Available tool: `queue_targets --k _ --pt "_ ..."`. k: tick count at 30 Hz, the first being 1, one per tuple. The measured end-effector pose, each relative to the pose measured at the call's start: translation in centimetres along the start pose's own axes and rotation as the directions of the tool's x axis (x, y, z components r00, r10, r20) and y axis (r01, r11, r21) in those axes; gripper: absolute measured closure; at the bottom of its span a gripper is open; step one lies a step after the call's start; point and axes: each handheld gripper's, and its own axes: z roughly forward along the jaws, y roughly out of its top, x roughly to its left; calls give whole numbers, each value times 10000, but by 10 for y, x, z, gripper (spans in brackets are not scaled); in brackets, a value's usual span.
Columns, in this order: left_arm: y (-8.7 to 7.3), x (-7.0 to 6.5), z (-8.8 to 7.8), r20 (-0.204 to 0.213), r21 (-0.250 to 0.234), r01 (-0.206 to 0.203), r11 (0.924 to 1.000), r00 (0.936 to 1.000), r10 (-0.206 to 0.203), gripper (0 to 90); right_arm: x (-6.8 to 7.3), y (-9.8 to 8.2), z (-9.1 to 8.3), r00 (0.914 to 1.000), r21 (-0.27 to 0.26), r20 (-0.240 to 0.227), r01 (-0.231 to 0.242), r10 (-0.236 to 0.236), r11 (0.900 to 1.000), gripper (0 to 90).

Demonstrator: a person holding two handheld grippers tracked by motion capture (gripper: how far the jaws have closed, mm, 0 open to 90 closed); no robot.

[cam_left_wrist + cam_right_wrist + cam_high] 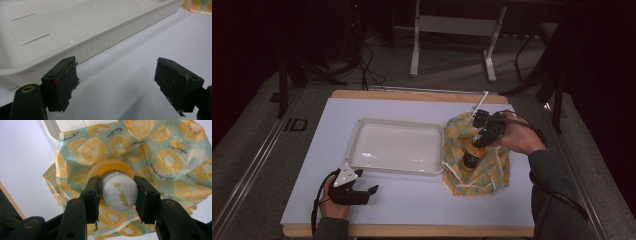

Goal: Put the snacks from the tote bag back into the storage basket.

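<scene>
Your right gripper (117, 196) clamps the bottle (119, 195), probably by its cap, over the fruit-print cloth (165, 157). Your left gripper (120, 86) rests wide open, holding nothing, beside the white tray (105, 40).

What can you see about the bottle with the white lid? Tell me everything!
The bottle has a round white cap with small gold writing across its top, and below it a wider orange body that looks like plastic. In the high view it stands upright, with a dark band lower down. It sits on the fruit-print cloth, which is patterned with orange and kiwi slices, to the right of the white tray. The right gripper comes from above, and its two black jaws press on the cap, one on each side.
</scene>
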Motion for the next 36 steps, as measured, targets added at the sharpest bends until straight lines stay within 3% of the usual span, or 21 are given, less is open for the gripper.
queue_targets --k 17,36 --pt "0 0 0 8 -6 -11 10000 10000 11 187 4 5 -3 9990 143 246 371 -375 9992 589" --pt "0 0 0 22 -8 -43 10000 10000 43 188 3 6 -25 9981 154 429 431 -437 9990 589"
